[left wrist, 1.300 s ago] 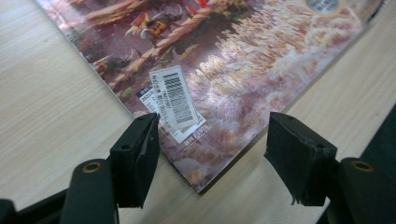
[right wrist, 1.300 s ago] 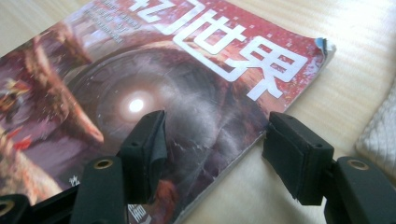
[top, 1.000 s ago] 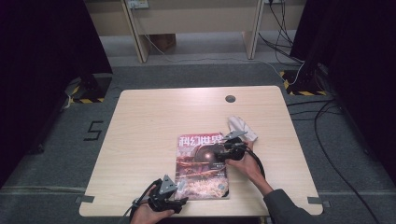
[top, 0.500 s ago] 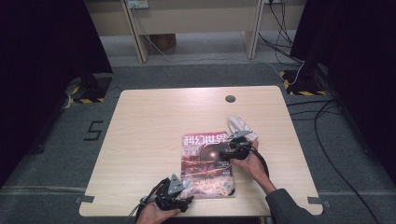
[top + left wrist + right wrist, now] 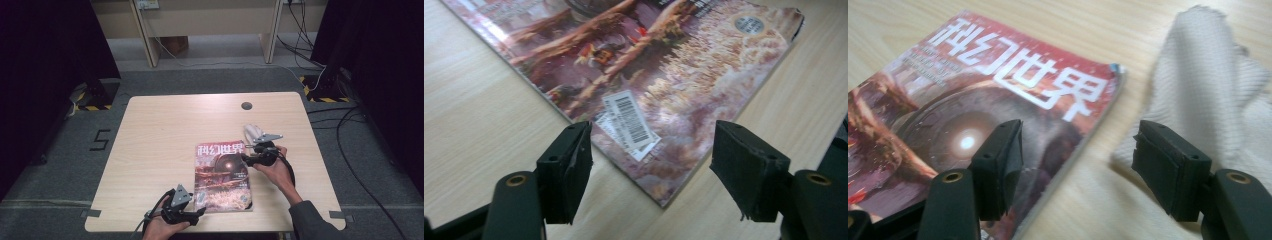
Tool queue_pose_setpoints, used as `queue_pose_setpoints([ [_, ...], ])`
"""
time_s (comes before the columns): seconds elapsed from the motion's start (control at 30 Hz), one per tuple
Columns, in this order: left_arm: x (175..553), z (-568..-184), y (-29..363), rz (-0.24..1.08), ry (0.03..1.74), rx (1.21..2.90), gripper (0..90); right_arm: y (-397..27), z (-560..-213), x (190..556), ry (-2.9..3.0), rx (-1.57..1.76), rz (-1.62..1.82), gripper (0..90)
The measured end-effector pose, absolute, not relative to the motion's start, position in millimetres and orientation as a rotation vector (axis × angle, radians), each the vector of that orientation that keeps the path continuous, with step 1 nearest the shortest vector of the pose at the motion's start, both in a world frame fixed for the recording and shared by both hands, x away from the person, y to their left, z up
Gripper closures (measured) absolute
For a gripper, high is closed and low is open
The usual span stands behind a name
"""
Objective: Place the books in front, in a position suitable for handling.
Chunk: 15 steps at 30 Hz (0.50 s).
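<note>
From above my side, the high view looks forward-down over the table [image 5: 150,150]; my gripper views sit close, sharing the magazine [image 5: 684,65].

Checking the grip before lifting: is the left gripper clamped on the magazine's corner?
No, the left gripper stands open, pads clear of the magazine corner.

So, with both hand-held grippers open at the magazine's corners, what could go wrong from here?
1. The magazine lies flat on the table, so the left hand-held gripper, whose jaws have just been opening, may slide over the near corner and catch only the cover.
2. The right hand-held gripper, also just opened, straddles the magazine's edge next to the white cloth; closing here could pinch the cloth too.
3. A single-corner lift may bend the pages.
</note>
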<state>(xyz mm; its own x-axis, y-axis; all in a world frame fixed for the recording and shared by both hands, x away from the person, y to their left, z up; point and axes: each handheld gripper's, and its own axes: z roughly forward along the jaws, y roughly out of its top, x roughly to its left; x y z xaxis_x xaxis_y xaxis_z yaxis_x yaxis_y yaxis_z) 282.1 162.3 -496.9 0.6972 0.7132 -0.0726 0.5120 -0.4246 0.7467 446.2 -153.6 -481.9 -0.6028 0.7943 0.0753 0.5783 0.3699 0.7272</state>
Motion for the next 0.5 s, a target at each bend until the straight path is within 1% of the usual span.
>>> queue_pose_setpoints([
  [0.23,287,-499,172,0.35,0.996,2.093,24.4,-167,-475,451,2.298,1.207,1.019,37.9],
  [0.5,294,-498,185,0.377,1.038,2.06,22.5,-181,-475,462,2.245,1.257,0.977,39.8],
])
